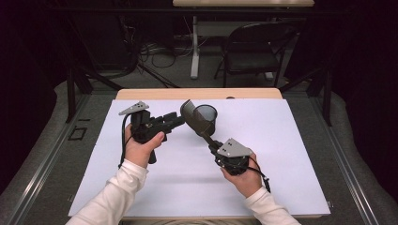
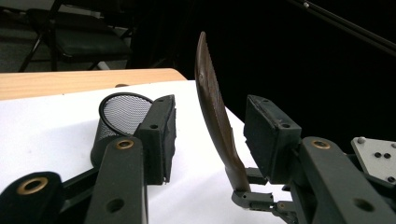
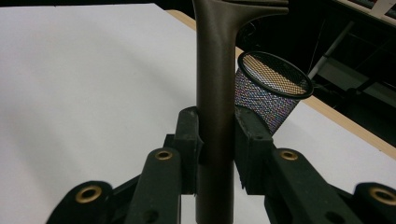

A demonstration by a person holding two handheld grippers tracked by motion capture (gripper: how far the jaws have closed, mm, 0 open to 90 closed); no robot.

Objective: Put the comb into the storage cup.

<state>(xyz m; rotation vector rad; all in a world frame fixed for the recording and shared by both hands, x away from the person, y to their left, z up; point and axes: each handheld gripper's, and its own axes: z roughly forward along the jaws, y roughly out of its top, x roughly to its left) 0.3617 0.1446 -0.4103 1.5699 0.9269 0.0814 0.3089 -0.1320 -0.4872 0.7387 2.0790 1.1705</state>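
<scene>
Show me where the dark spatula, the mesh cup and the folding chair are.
Spatula (image 3: 214,116): right gripper view, on its handle just above the clamping pads.
Mesh cup (image 3: 268,95): right gripper view, on its mesh side wall.
Folding chair (image 1: 250,61): high view, on its seat, beyond the table.

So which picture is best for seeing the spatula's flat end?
The left gripper view: the spatula blade stands edge-on, whole, between the left claw's open jaws. The high view shows the blade smaller, in front of the mesh cup. The right gripper view shows mostly the handle gripped by the right claw, with the blade cut off.
</scene>
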